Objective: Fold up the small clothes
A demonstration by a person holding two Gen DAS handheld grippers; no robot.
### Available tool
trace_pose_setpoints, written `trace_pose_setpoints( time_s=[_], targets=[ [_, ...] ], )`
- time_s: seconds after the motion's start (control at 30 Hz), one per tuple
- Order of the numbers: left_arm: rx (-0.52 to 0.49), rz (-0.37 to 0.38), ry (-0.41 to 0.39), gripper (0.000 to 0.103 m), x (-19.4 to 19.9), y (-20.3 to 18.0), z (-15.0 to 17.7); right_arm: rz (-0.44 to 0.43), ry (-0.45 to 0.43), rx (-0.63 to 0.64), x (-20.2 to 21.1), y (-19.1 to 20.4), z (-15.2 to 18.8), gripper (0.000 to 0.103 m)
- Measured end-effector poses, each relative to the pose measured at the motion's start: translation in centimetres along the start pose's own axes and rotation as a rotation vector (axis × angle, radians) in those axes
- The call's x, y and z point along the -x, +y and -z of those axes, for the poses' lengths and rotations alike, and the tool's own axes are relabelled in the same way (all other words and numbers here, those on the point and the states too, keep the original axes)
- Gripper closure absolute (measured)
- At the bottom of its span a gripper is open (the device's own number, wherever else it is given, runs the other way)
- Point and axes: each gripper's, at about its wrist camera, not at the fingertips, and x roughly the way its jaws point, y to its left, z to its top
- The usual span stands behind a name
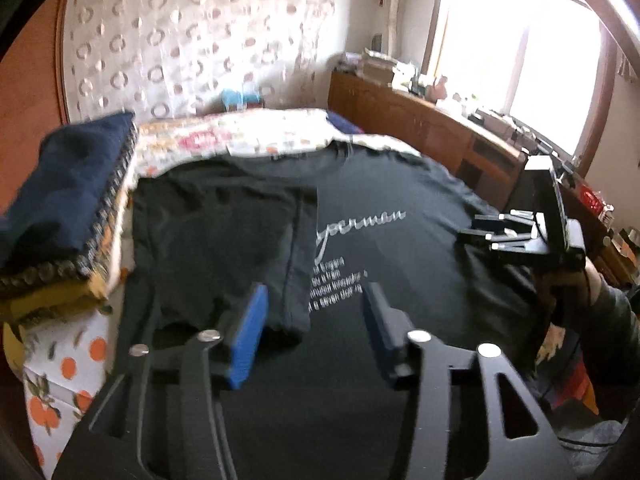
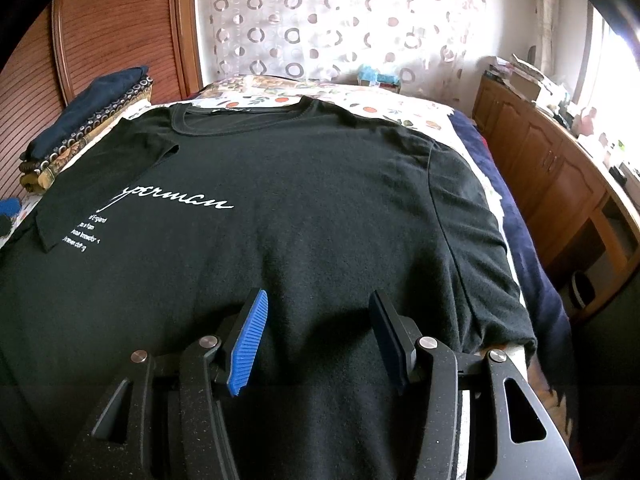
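Viewing both grippers, left [image 1: 312, 328] and right [image 2: 316, 332], jaws spread, I note the black T-shirt [image 2: 300, 200] left sleeve folded inward, bed [image 2: 400, 108] edge right.

A bedroom in someone's home.
I'm looking at a bed [image 2: 400, 110] wearing a fruit-print sheet, a circle-patterned curtain [image 2: 320, 20] hanging behind it, a wooden sideboard [image 2: 552, 168] carrying clutter under a sunlit window [image 1: 520, 48], and folded textiles [image 1: 60, 216] sitting stacked.

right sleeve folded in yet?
No. In the right wrist view the right sleeve of the black T-shirt lies flat, spread outward toward the bed edge.
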Motion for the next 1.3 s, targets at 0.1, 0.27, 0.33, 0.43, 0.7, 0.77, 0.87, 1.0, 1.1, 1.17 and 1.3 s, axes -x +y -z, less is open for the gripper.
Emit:
trace_pose_setpoints(
  time_s=[0.1, 0.27, 0.33, 0.43, 0.7, 0.77, 0.87, 1.0, 1.1, 1.17, 1.3],
  targets=[
    [-0.011, -0.029, -0.086, 0.024, 1.4, 0.1, -0.5, 0.000, 0.002, -0.002, 0.0, -0.1, 0.0, 0.048],
    [-0.024, -0.078, -0.164, 0.023, 2.7, 0.4, -0.9, -0.003, 0.003, -0.007, -0.1, -0.2, 0.0, 0.048],
    [-0.033, -0.100, -0.177, 0.023, 2.9, 0.3, -0.9, -0.004, 0.004, -0.008, -0.1, -0.2, 0.0, 0.048],
    [-0.039, -0.107, -0.179, 0.023, 2.6, 0.2, -0.9, -0.002, 0.002, -0.014, -0.1, -0.3, 0.1, 0.048],
    [-0.049, -0.096, -0.170, 0.023, 1.9, -0.6, -0.4, 0.040, -0.050, -0.081, 2.3, -4.5, 0.9, 0.048],
    [-0.055, -0.094, -0.169, 0.023, 1.8, -0.8, -0.3, 0.078, -0.050, -0.115, 2.8, -6.9, 1.5, 0.048],
    [-0.052, -0.079, -0.166, 0.023, 1.5, -1.3, -0.2, 0.096, -0.039, -0.164, 2.9, -9.5, 2.3, 0.048],
    [-0.059, -0.073, -0.156, 0.023, 1.0, -2.0, -0.1, 0.071, -0.014, -0.221, 2.2, -12.1, 2.9, 0.048],
    [-0.066, -0.070, -0.146, 0.023, 0.8, -2.3, 0.1, 0.034, 0.013, -0.262, 1.0, -13.2, 2.8, 0.050],
    [-0.068, -0.068, -0.142, 0.023, 0.8, -2.6, 0.3, 0.015, 0.028, -0.284, 0.6, -13.7, 2.9, 0.053],
    [-0.072, -0.067, -0.131, 0.023, 0.5, -2.8, 0.4, -0.032, 0.008, -0.320, 0.8, -14.3, 3.0, 0.079]
  ],
)
